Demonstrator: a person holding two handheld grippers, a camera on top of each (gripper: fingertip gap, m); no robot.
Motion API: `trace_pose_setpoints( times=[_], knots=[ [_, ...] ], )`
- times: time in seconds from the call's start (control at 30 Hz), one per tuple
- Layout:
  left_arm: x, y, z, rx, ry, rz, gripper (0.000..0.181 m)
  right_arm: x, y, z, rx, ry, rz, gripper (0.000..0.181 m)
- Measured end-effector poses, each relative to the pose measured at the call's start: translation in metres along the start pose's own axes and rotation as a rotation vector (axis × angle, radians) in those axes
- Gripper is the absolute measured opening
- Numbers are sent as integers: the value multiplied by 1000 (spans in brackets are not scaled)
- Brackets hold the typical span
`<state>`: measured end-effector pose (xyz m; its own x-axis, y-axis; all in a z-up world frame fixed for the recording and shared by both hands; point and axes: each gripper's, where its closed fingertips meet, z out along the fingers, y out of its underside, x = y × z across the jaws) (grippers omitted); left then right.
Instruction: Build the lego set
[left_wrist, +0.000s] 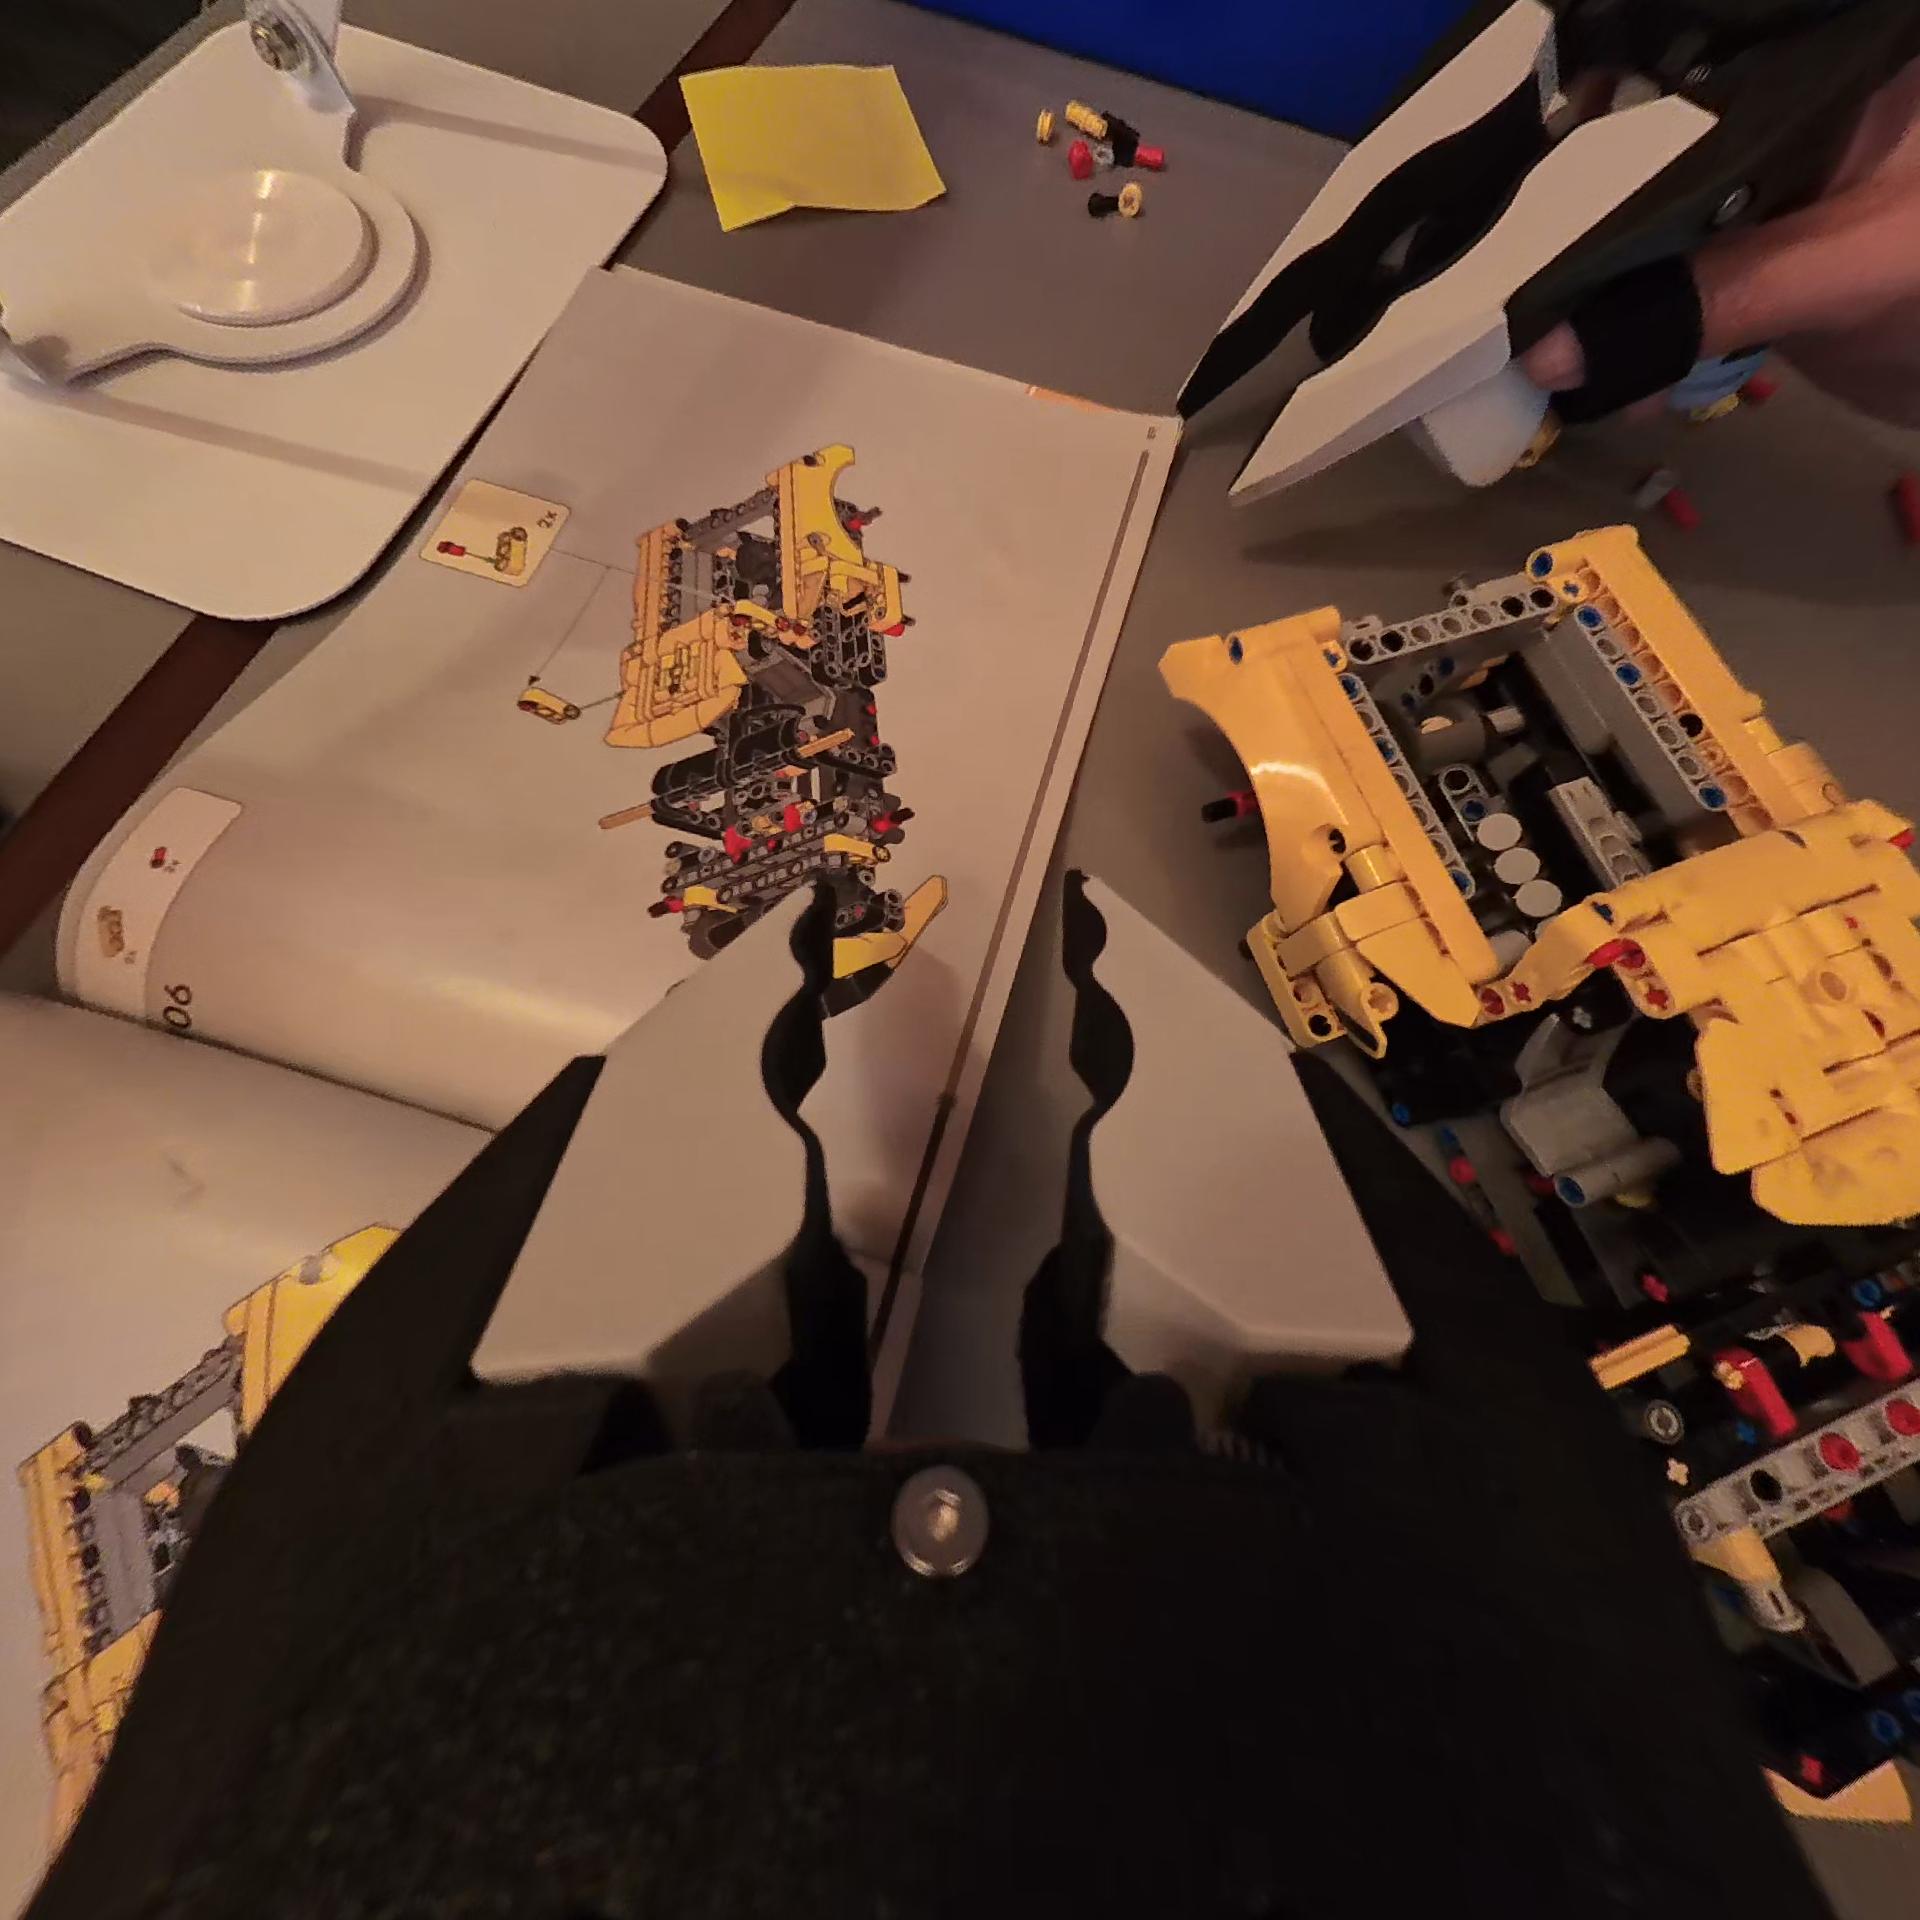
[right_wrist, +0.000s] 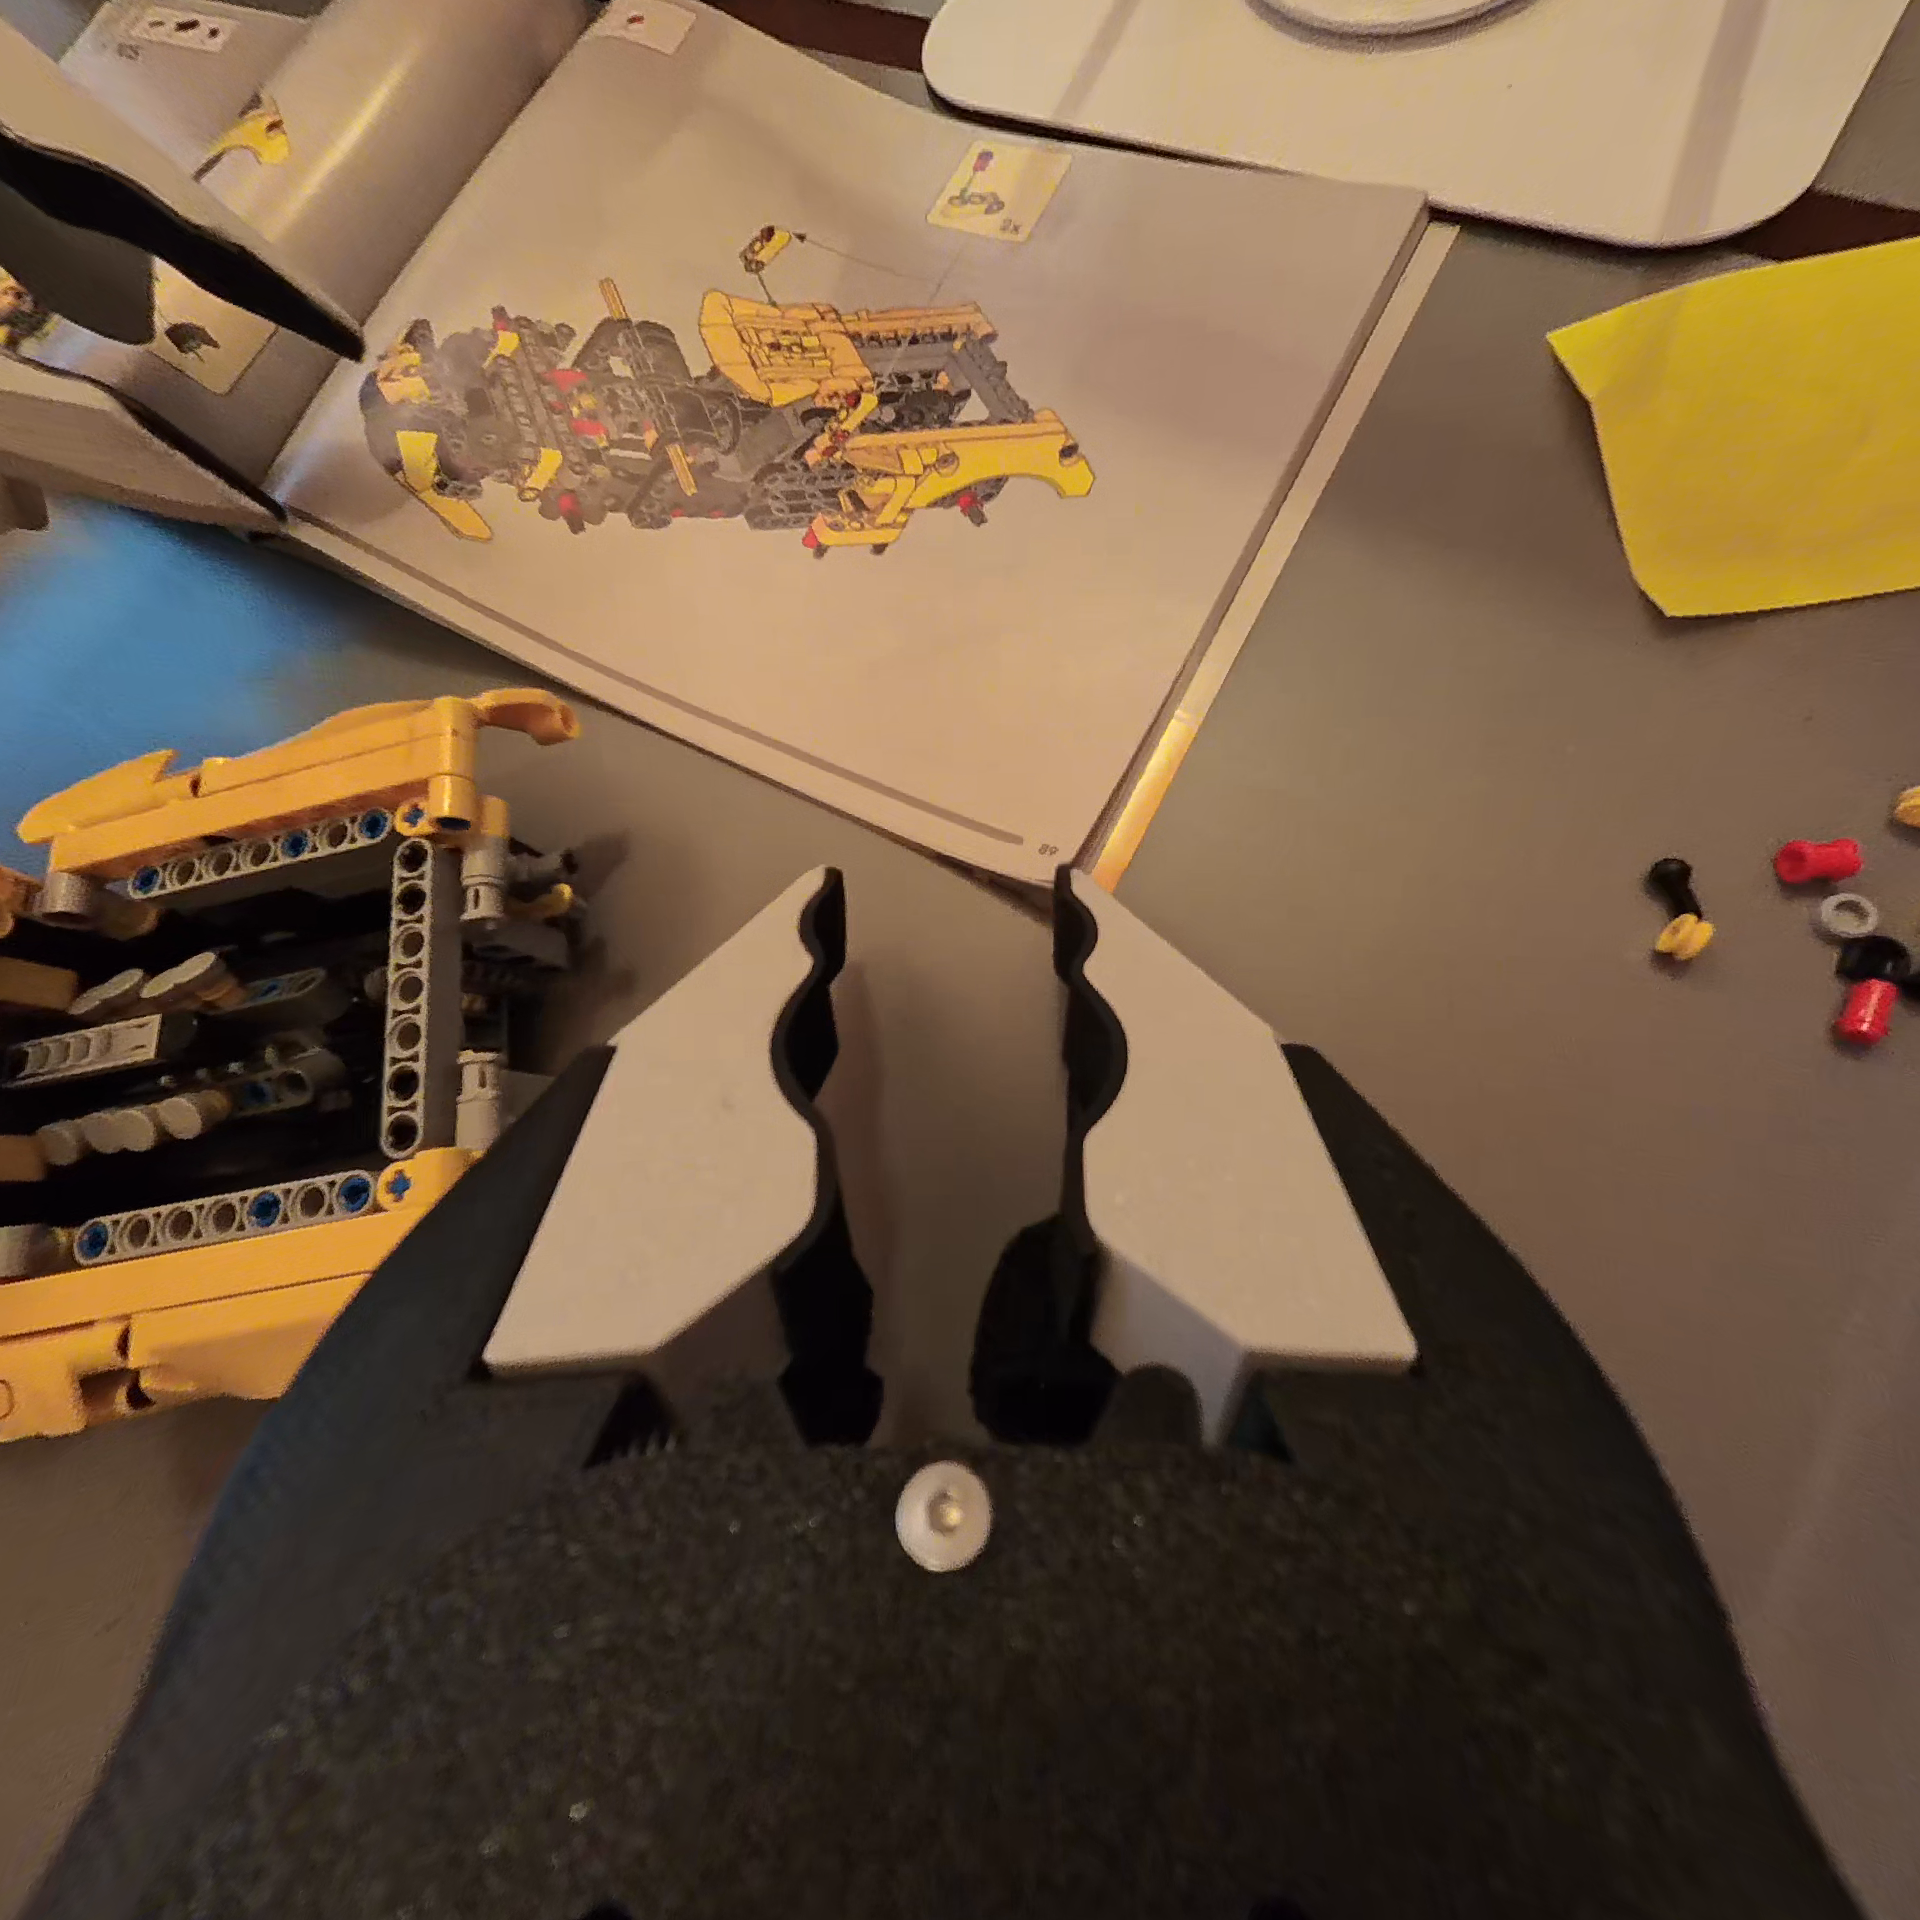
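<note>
Item: lego model (left_wrist: 1538, 883), yellow and grey, partly built, lying on the grey table (right_wrist: 1403, 1039) to the right of the open instruction booklet (left_wrist: 727, 436). In your right wrist view it sits at the near left, just beside that gripper.

Item: left gripper (left_wrist: 945, 904), jaws parted a moderate width, holding nothing, hovering over the booklet's right-hand page near its edge.

Item: right gripper (right_wrist: 951, 894), jaws likewise apart and empty, poised over bare table just short of the booklet's near corner.

Item: loose parts (right_wrist: 1839, 935), a small scatter of red, black, yellow and grey pins, lying on the table to the far right of your right gripper, well apart from the model.

Item: yellow paper (right_wrist: 1745, 436), flat, beyond the pins. White tray (left_wrist: 260, 312), far left.

Step in hand, by my reading: consulting the page, nothing picked. The next move likely calls for a narrow, precise pinch on one pin.

Room: open table lies between your right gripper and the pins. Mind the booklet's corner and the model's projecting yellow edge.
</note>
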<state>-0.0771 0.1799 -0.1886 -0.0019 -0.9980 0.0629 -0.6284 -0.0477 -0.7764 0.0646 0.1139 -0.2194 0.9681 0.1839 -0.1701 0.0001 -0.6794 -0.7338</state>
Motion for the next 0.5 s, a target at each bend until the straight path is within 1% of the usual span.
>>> trace_pose_setpoints(
  times=[0.27, 0.5],
  knots=[
    [2, 4, 3, -28, -4, 19, 44, 0, 5, 2, -34, -2, 3, 39],
    [1, 8, 3, -49, -16, 27, 44, 1, 4, 4, -21, -17, 26, 41]
  ],
)
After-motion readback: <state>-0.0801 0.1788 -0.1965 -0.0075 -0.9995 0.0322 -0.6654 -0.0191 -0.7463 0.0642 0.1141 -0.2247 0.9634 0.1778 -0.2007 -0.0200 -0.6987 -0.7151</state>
